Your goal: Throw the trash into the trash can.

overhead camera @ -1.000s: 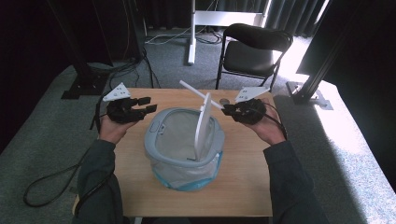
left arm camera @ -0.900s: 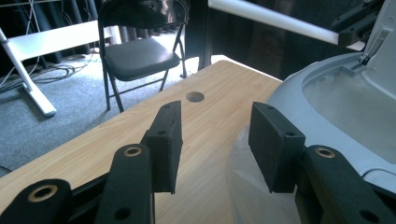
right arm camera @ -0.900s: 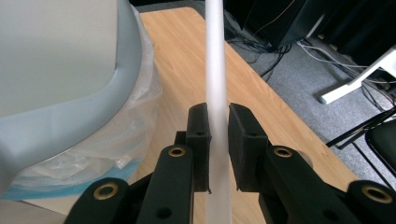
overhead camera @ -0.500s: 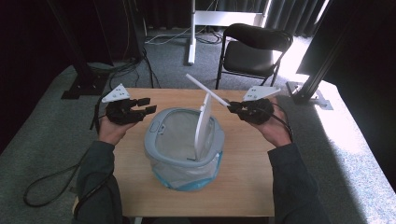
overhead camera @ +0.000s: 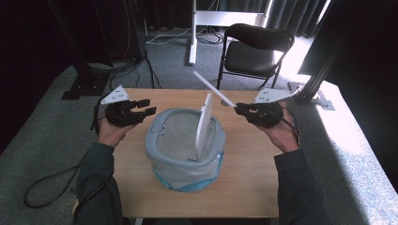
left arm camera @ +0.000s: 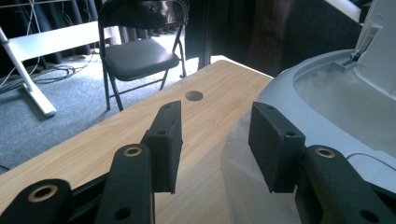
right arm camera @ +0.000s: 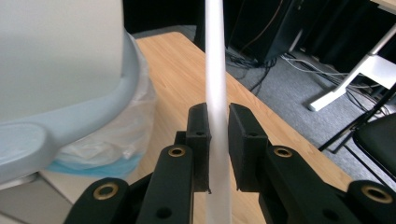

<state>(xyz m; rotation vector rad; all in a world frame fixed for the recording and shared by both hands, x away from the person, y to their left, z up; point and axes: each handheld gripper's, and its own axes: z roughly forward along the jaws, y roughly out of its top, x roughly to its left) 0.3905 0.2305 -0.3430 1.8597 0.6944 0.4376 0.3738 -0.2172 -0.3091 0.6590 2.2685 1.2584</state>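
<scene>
at centre left my left gripper (overhead camera: 143,107) hovers with jaws spread, empty, just beside the bin (overhead camera: 184,149) in the middle of the table (overhead camera: 248,187). at centre right my right gripper (overhead camera: 239,108) pinches a white strip (overhead camera: 213,88) slanting toward upper centre.

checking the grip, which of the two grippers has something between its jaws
The right gripper: its jaws clamp a white strip. The left gripper is open beside the bin.

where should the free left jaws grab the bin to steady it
Grip the grey rim on the side nearest the left gripper, coming in level from the left. It is a thin raised lip above the soft bag liner, and the upright lid and the strip the right gripper holds stay clear.
</scene>
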